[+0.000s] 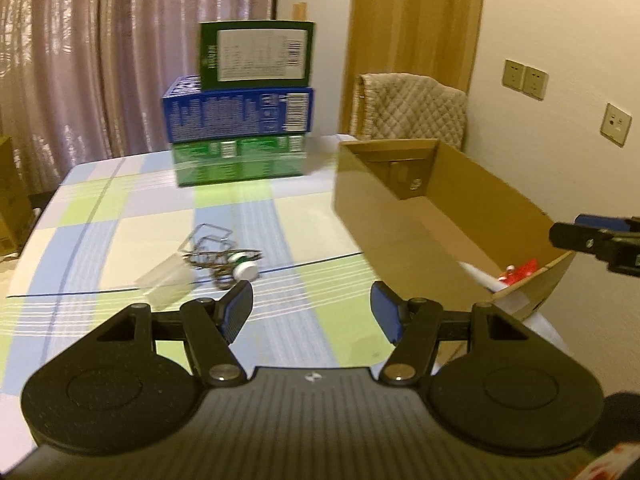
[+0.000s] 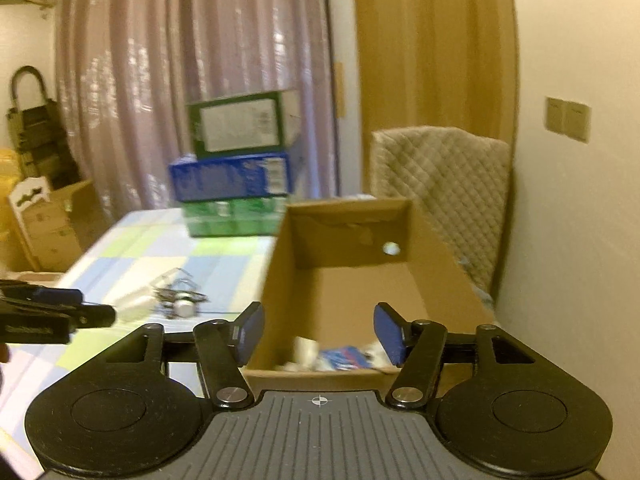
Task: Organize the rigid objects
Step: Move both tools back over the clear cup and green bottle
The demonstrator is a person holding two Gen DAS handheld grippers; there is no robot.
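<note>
Checked-cloth desk [image 1: 132, 216] by a curtained window. Cardboard box [image 1: 404, 216] sits at its right edge as the bin, a few items already inside. Right tongs [image 2: 318, 334] hang over it, jaws apart, empty. Left tongs [image 1: 312, 310], also apart and empty, face the wire-and-cap clutter [image 1: 224, 260] mid-desk, likely next.

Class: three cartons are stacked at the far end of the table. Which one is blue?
The middle carton is blue, sandwiched between the dark green top carton and the bright green bottom carton.
</note>
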